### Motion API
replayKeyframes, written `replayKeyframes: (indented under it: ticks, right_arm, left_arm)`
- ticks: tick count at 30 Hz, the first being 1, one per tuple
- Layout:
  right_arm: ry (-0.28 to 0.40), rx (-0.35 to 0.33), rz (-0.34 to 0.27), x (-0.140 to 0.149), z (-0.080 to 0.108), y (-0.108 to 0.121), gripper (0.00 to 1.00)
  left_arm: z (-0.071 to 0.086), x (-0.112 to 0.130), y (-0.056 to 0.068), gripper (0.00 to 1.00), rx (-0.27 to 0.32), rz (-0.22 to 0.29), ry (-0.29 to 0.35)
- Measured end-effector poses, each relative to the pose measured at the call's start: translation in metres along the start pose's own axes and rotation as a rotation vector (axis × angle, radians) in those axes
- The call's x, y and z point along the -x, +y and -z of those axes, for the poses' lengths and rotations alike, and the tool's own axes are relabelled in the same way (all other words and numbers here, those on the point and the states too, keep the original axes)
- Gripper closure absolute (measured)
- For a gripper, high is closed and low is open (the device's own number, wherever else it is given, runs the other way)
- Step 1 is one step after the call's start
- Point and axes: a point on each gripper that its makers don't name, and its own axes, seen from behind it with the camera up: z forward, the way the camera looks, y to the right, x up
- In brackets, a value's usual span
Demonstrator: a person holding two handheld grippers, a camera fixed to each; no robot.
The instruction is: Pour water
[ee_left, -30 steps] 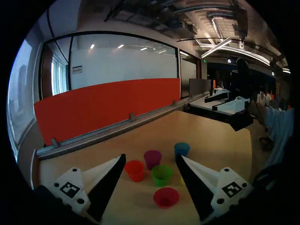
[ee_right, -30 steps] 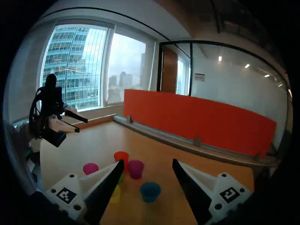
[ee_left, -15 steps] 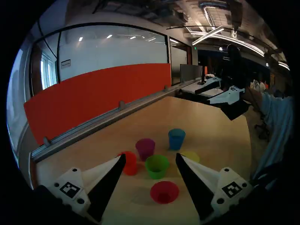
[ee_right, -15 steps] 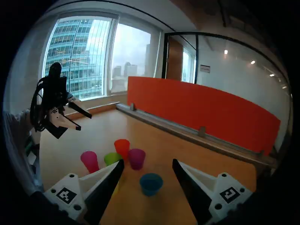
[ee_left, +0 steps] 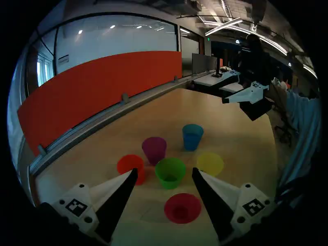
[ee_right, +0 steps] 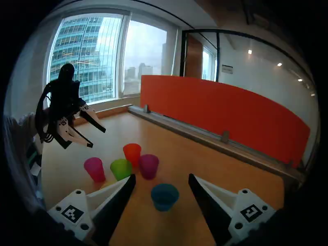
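Over the cups (ee_left: 170,174), left gripper (ee_left: 164,169) hovers, fingers (ee_left: 119,197) apart

Daylight pours through the windows (ee_right: 94,57) at the upper left of the right gripper view, bright almost to glare, and the left gripper (ee_right: 99,138) looks dark against it. The left gripper view is dimmer, lit by ceiling strips (ee_left: 229,26) at upper right. The cups (ee_left: 170,172) cast soft shadows. Straight lines bow near the edges.

White left gripper (ee_left: 164,168), black fingers (ee_left: 119,197), square-patterned tags (ee_left: 77,206).
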Motion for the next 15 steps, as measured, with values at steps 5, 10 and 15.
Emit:
replayKeyframes:
  ticks: [5, 10, 15]
  right_arm:
    - [-0.012, -0.002, 0.001, 0.009, -0.007, 0.003, 0.00]
    - [-0.020, -0.007, 0.003, 0.014, -0.013, 0.004, 0.00]
    - [-0.026, -0.012, 0.007, 0.017, -0.017, 0.004, 0.00]
  left_arm:
    - [-0.013, 0.010, 0.003, 0.01, 0.020, -0.009, -0.042]
    - [-0.025, 0.018, 0.007, 0.01, 0.036, -0.017, -0.078]
    - [-0.034, 0.024, 0.011, 0.01, 0.056, -0.020, -0.108]
